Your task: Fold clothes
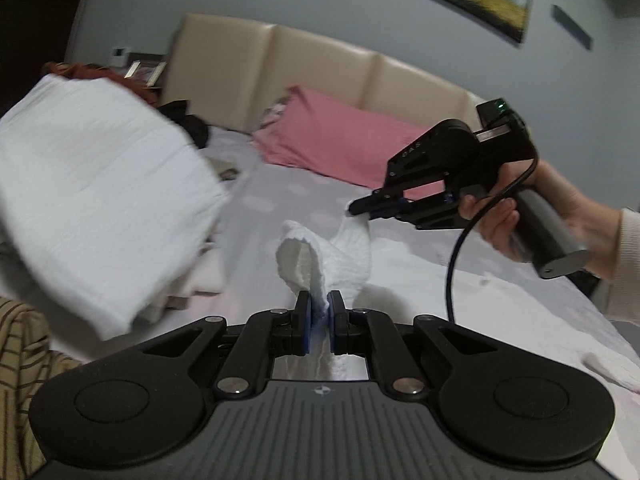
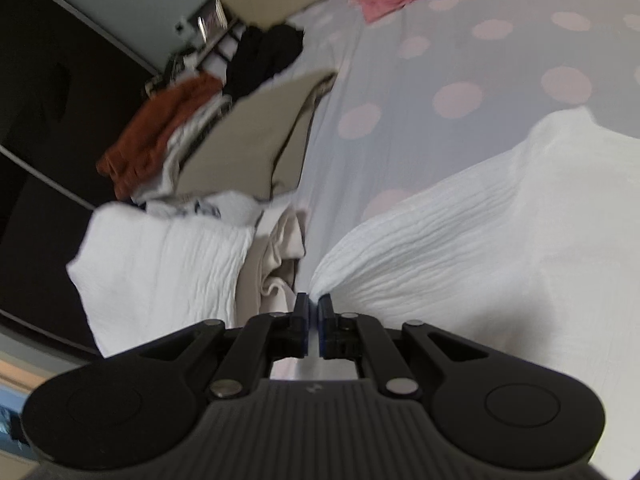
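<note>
A white crinkled garment [image 1: 332, 252] is lifted off the bed between both grippers. My left gripper [image 1: 320, 308] is shut on one edge of it, the cloth running up between the blue pads. In the left wrist view, my right gripper [image 1: 354, 210], held by a hand [image 1: 492, 220], pinches another corner of the same cloth farther out. Seen from the right wrist, my right gripper [image 2: 314, 304] is shut on a corner of the white garment [image 2: 460, 248], which spreads to the right over the bed. A blurred loose part of the white cloth [image 1: 92, 208] hangs at the left.
The bed sheet [image 2: 460, 60] is pale with pink dots. A pink pillow [image 1: 332, 136] lies by the beige headboard [image 1: 320, 68]. At the left bed edge is a heap of clothes: rust-brown [image 2: 156, 132], black [image 2: 264, 56], beige [image 2: 276, 256]. A striped fabric [image 1: 20, 348] shows at lower left.
</note>
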### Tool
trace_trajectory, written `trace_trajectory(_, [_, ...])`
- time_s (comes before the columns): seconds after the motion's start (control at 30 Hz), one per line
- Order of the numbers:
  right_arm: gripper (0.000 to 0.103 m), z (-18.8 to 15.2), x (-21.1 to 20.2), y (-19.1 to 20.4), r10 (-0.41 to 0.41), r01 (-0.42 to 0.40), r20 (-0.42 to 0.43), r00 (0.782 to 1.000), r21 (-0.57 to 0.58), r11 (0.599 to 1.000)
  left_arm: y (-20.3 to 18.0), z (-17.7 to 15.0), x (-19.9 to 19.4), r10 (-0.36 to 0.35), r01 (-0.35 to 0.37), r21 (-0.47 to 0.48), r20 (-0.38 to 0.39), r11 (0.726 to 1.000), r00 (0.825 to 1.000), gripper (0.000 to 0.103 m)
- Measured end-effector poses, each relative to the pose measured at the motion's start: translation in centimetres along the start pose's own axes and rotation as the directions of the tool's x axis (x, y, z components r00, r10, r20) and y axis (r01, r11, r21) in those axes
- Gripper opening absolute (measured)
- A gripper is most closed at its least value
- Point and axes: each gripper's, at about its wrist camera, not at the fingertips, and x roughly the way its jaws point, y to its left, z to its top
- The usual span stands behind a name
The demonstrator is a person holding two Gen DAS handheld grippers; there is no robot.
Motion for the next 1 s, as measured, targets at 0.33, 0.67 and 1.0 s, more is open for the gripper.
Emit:
trace_trajectory(0.33, [0.005,-2.1,-6.2,-5.2,0.039,-0.045,0.068,0.997,0.092,0.995,-7.0,-0.4,-0.5,-0.114,0.118,0.154,-0.033,0.981,0.993,0.006])
trace_trajectory(0.67, [0.007,-4.6,-7.5,-11.5,-0.019,0.011,0.044,0.999,0.173,0.985,-13.2,-4.9,3.3,-0.12,0.184,0.316,-0.21,0.931,0.97,0.007])
trace_trajectory(1.0, [0.048,-7.0,-7.3,-17.0,-0.093,0.082,0.024,0.995,0.293,0.953,-15.3,-8.3,4.7,-0.305,0.521,0.353,-0.512,0.777,0.803,0.055])
